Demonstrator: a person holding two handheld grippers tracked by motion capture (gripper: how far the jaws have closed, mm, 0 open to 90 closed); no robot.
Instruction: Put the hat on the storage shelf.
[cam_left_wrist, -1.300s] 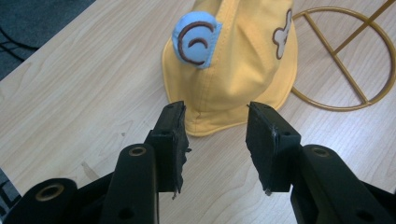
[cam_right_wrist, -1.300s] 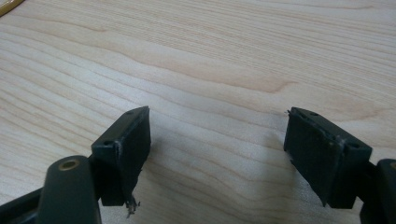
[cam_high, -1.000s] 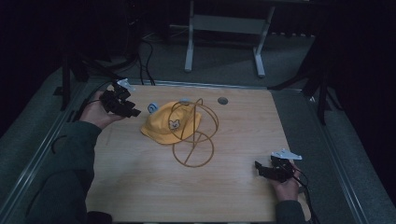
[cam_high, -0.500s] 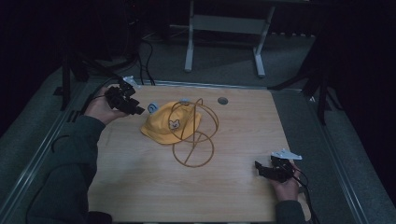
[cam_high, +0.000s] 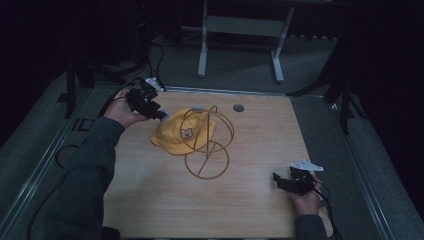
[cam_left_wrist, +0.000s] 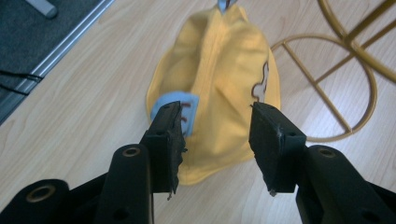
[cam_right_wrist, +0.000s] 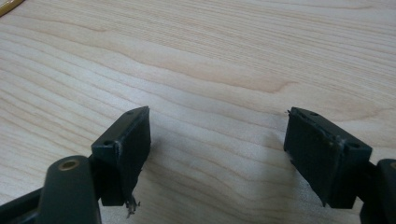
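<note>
dim room, grey floor (cam_high: 310, 65), wooden table (cam_high: 260, 130)

From my high view the scene is dim: the wooden table (cam_high: 165, 200) is the one lit patch, and the floor and background fall off to near black. My left gripper view is far brighter, with pale glare on the wood near the gold wire stand (cam_left_wrist: 348, 84). My right gripper view is evenly lit, with the grain sharp and soft shadows beneath the jaws.
</note>
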